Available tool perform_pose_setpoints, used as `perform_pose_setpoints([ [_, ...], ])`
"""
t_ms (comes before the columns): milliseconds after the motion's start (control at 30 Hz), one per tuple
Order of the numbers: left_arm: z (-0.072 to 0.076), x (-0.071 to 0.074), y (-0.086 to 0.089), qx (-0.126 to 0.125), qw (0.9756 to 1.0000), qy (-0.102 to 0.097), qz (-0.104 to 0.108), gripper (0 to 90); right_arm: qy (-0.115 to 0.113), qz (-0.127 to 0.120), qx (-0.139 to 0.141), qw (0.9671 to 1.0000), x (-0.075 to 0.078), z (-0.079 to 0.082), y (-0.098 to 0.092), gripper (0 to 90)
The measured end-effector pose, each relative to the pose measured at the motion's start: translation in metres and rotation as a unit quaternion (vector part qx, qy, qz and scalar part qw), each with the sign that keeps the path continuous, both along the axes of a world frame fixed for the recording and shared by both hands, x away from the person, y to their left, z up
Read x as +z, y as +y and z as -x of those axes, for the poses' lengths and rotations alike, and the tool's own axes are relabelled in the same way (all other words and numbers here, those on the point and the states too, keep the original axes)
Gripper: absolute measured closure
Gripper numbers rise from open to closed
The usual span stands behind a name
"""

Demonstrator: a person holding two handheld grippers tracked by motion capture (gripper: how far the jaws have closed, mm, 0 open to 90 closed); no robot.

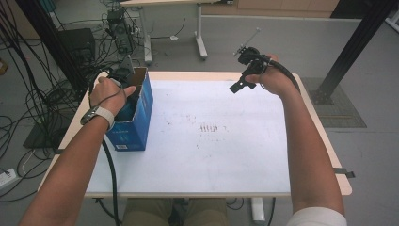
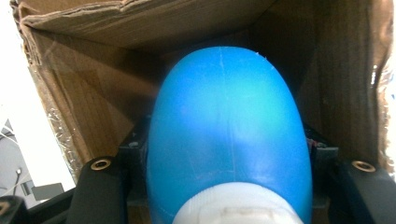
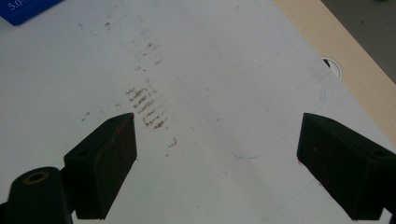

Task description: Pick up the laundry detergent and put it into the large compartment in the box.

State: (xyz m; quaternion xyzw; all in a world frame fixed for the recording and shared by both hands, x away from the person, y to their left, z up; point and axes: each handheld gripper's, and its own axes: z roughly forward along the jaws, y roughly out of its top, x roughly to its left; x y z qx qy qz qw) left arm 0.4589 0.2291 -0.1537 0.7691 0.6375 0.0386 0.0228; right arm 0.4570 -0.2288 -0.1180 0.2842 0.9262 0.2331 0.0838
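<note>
A blue cardboard box [image 1: 136,123] stands open-topped at the left of the white table [image 1: 211,155]. My left gripper [image 1: 124,75] reaches down into it, hand on top. Inside the box's brown walls [image 2: 88,88], the left gripper [image 2: 229,156] is shut on a blue rounded bottle [image 2: 226,112] whose white cap [image 2: 233,207] lies nearest the camera. My right gripper [image 1: 242,84] is held above the table's far right part. Its jaws [image 3: 217,154] stand wide open over the bare table top [image 3: 224,56], with nothing between them.
Brown smudges [image 1: 207,128] mark the middle of the white top. A cable hole [image 3: 332,67] sits near the table's wooden edge. Cables and a black case [image 1: 75,44] lie on the floor at the left; a black post [image 1: 357,42] rises at the back right.
</note>
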Motion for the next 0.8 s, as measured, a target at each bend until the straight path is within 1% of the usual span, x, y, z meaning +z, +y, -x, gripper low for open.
perform_pose_setpoints([
  [167, -0.0017, -0.0005, 0.0002, 0.0, 1.0, 0.003, -0.002, 37.7, 0.001, 0.001, 0.001, 1.0, -0.0004, -0.0006, 0.001, 12.2],
  [467, -0.0008, -0.0015, 0.0002, -0.003, 1.0, 0.0, -0.004, 37.8, 0.001, 0.001, 0.001, 1.0, -0.0005, -0.001, 0.0011, 12.2],
  [800, -0.0041, -0.0016, -0.0005, -0.003, 1.0, 0.004, -0.005, 37.8, 0.0, 0.0, -0.001, 1.0, -0.0005, -0.0009, -0.0001, 12.2],
])
